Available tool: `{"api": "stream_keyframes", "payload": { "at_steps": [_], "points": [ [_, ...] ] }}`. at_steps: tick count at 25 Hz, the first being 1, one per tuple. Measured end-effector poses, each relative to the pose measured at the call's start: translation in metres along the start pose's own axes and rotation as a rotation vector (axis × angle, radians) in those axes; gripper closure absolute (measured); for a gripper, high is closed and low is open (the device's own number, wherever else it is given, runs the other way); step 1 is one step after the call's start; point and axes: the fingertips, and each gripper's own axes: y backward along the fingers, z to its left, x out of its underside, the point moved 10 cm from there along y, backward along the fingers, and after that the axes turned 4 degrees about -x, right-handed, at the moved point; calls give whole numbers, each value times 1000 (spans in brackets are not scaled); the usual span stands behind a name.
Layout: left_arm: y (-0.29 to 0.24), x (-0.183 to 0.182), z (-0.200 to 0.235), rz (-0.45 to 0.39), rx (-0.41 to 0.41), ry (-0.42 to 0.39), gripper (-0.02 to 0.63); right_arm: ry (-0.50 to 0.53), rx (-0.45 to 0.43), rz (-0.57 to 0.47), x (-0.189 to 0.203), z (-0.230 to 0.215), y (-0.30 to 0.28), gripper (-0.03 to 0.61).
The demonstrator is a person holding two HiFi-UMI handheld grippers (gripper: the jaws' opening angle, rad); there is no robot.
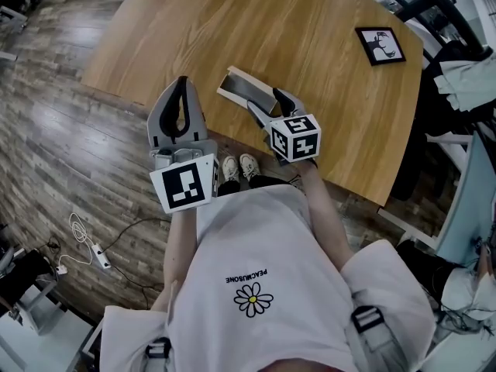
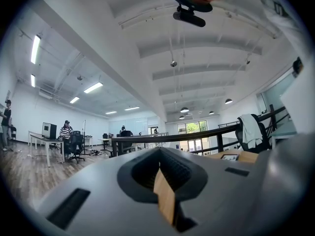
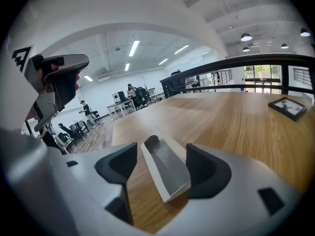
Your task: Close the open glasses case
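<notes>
The open glasses case [image 1: 246, 90] lies near the front edge of the wooden table [image 1: 256, 22]; it is grey inside with a pale rim. In the right gripper view the case [image 3: 165, 173] runs lengthwise between the two dark pads. My right gripper [image 1: 268, 104] is open and low over the case's near end, one jaw on each side, not pressing it. My left gripper [image 1: 183, 84] is held to the left of the case, over the table's edge, with its jaws shut and empty. In its own view the left gripper [image 2: 160, 154] points upward, and only a sliver of wood shows behind the jaws.
A small black picture frame [image 1: 380, 45] lies at the table's far right, also seen as the frame [image 3: 289, 106]. Chairs with draped clothing [image 1: 463, 72] stand right of the table. A power strip and cable [image 1: 97, 253] lie on the wooden floor at left.
</notes>
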Motion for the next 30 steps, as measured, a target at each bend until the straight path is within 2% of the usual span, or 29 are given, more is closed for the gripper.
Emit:
{"api": "stream_keyframes", "payload": {
  "at_steps": [19,25,30],
  "points": [
    [13,-5,2,-25,-31,3,597,20,-66,92,33,25,0,281],
    [15,-7,2,-19,-26,-8,597,-11,-39,108,41,24,-1,281],
    [13,-7,-2,-20,-18,-6,597,-22,-29,72,32,20,7,281]
  ]
}}
